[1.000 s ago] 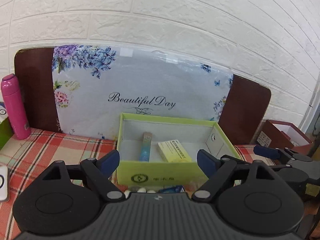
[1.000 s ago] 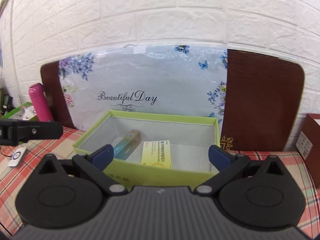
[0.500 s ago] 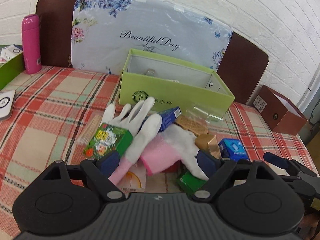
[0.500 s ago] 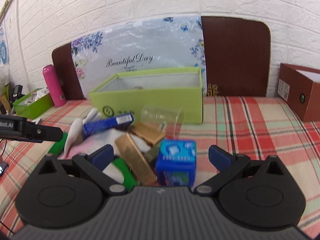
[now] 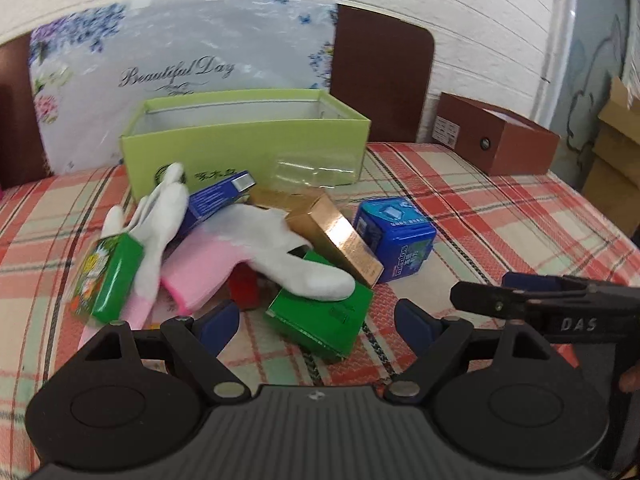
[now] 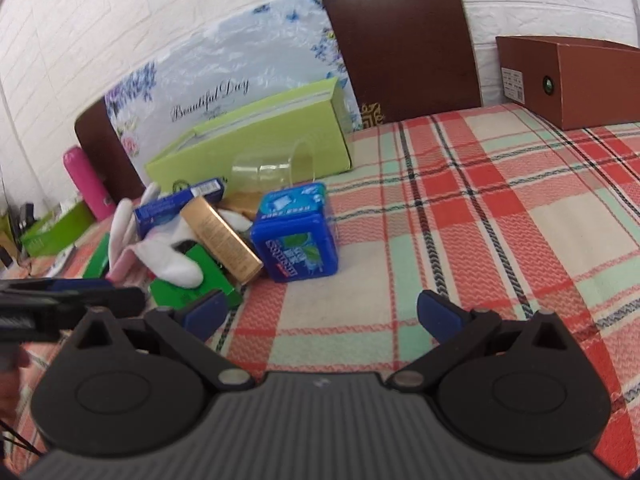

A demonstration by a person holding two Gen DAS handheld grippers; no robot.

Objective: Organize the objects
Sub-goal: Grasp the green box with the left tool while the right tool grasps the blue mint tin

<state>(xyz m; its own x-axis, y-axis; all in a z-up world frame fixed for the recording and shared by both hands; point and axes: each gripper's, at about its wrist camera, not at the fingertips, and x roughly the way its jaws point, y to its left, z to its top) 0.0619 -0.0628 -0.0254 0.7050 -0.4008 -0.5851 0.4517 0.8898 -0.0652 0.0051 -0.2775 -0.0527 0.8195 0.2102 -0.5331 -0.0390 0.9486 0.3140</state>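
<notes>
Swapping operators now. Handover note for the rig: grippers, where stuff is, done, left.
Left gripper: open, empty, poised just short of the flat green box.
Right gripper: open, empty, over bare tablecloth beside the blue tub.
Pile in front of the lime box: white-and-pink gloves, gold box, long blue box, floral green box, clear cup on its side.
Done: cannot tell; the lime box's inside is hidden from both views.
Left: the whole pile is still loose on the cloth.
</notes>
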